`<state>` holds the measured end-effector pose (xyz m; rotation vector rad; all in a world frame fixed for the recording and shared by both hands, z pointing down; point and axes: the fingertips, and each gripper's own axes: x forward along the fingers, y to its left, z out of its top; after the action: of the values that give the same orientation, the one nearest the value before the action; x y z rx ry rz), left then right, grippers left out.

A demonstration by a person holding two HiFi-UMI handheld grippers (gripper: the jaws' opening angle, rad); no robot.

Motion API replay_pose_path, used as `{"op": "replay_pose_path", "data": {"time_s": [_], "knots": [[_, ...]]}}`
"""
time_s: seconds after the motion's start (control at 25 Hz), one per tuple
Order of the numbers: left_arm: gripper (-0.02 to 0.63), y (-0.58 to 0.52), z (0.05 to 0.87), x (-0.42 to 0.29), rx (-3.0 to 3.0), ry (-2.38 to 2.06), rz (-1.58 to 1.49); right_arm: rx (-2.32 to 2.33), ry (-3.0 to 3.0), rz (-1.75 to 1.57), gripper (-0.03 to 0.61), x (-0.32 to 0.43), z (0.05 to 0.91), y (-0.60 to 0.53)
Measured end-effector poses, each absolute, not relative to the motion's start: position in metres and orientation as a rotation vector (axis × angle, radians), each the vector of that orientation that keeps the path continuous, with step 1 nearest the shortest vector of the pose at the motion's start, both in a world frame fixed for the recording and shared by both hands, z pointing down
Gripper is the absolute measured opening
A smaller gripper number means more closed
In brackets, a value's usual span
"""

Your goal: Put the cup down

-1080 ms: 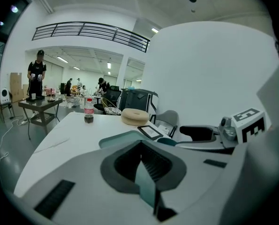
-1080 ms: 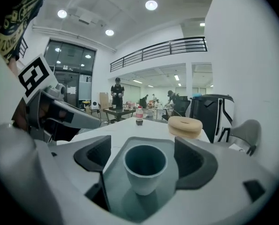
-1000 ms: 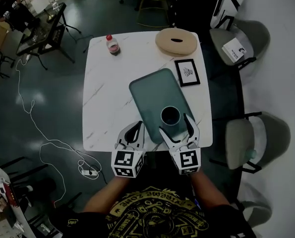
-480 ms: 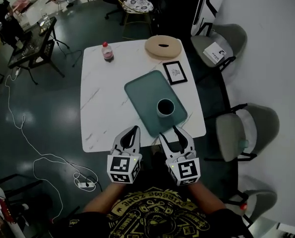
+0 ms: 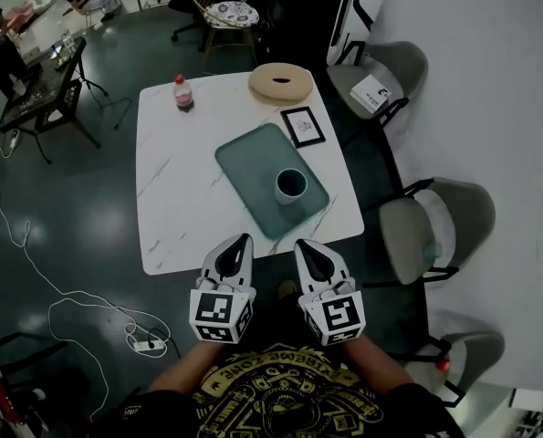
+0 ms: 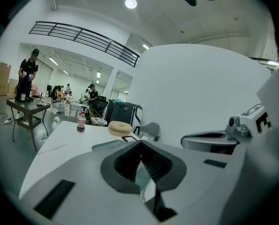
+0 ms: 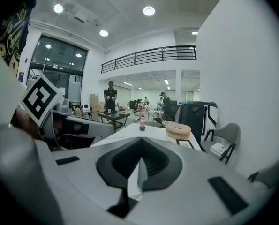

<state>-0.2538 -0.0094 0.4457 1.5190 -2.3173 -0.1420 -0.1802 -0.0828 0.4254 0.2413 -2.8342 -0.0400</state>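
A grey-green cup (image 5: 290, 186) stands upright on the teal tray (image 5: 248, 161) on the white table (image 5: 180, 199), near the tray's front right end. Both grippers hover off the table's near edge, apart from the cup. My right gripper (image 5: 308, 247) is shut with nothing between its jaws. My left gripper (image 5: 237, 243) is also shut and empty. In the right gripper view the jaws (image 7: 140, 164) meet in a closed line; the left gripper view shows the same (image 6: 141, 159).
A red-capped bottle (image 5: 182, 92) stands at the table's far left, a beige ring cushion (image 5: 280, 80) at the far right, and a black-framed picture (image 5: 303, 126) lies beside the tray. Grey chairs (image 5: 431, 224) line the right side. A cable (image 5: 34, 245) trails on the floor at left.
The right gripper has let go of the cup, drawn back off the table edge and closed. Both grippers have pulled back toward the person; the cup stays on the tray.
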Motion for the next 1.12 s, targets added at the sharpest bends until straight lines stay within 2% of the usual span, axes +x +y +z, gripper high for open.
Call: {"op": "replay_pose_path", "data": {"time_s": [0.44, 1.12], "knots": [[0.011, 0.004, 0.432, -0.211, 1.515, -2.348, -0.225, 0.145, -2.857, -0.025, 0.007, -0.149, 0.421, -0.074], [0.011, -0.005, 0.416, -0.080, 1.317, -2.476, -0.080, -0.082, -2.881, 0.044, 0.006, -0.019, 0.417, -0.082]]}}
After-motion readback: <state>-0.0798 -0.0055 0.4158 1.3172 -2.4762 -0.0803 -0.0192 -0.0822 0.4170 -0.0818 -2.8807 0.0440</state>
